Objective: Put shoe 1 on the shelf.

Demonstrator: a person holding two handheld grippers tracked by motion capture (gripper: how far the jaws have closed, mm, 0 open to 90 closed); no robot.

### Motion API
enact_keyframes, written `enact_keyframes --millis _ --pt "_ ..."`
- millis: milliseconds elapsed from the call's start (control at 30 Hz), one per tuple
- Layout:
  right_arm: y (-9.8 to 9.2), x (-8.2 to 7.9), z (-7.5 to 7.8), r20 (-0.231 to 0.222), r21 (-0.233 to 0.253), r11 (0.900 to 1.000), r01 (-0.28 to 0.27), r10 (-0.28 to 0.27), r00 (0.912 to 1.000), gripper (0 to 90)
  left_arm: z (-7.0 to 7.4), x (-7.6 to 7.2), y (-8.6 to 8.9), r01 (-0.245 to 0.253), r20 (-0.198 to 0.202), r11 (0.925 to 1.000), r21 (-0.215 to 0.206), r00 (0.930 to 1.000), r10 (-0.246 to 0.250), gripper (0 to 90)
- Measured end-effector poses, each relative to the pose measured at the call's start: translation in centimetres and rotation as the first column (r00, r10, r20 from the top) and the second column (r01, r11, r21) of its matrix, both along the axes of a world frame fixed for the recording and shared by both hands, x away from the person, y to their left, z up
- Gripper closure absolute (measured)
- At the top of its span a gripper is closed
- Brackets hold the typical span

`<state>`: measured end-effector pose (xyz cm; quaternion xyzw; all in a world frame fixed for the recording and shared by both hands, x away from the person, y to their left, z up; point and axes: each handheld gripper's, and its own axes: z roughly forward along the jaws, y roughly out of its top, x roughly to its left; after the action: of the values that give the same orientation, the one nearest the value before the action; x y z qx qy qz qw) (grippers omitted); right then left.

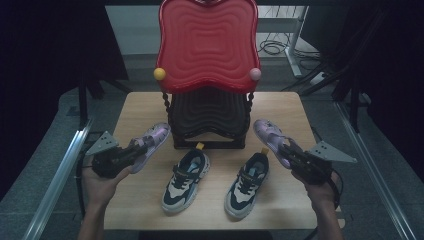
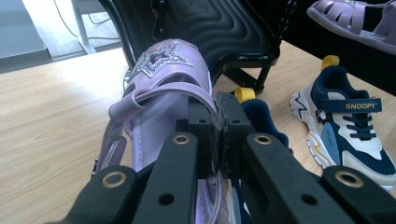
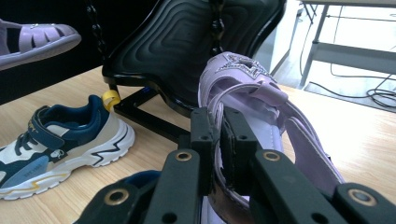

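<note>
I am looking down on a wooden table (image 1: 140, 107) from the near side. The left gripper (image 1: 134, 150) is gripping a lilac sandal (image 1: 152, 142) near the table's left edge, about midway between the near and far edges. In the left gripper view its jaws are standing almost fully closed, pinching the sandal's back strap (image 2: 159, 91) between them, with the glittery star on the toe pointing away from me.

The right gripper (image 1: 291, 154) is mirroring this near the right edge – it is clamping the other sandal (image 1: 267, 132), toe aimed at the far right corner. In the right gripper view the jaws are pressing nearly together on that sandal's strap (image 3: 243, 93). I cannot tell whether either sandal's sole is resting on the wood or hanging just above it.

Between the two grippers, toward the near edge, two navy and cream sneakers are lying flat: the left sneaker (image 1: 186, 180) and the right sneaker (image 1: 248, 184), side by side but apart, heels with yellow pull tabs pointing to the far edge. Each sandal is sitting just outside its neighbouring sneaker.

At the middle of the far edge a rack (image 1: 210, 120) is standing – a black rippled lower shelf just behind the sneakers' heels, and a red rippled upper shelf (image 1: 207, 45) above it.
</note>
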<state>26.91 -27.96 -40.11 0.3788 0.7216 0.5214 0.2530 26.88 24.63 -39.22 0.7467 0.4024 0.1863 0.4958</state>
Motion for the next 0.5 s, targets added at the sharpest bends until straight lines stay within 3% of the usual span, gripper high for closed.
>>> enact_keyframes --millis 333,500 --pt "2.3 1.2 0.5 0.005 0.004 0.999 -0.047 0.047 0.9989 84.5 0.4 0.9 -1.2 0.031 0.018 0.9995 -0.011 0.9994 -0.031 85.9" --pt "2.5 1.0 1.0 0.011 0.013 0.999 -0.038 0.037 0.9992 84.3 0.4 1.3 -1.9 0.047 0.018 0.9988 -0.016 0.9988 -0.046 85.9"
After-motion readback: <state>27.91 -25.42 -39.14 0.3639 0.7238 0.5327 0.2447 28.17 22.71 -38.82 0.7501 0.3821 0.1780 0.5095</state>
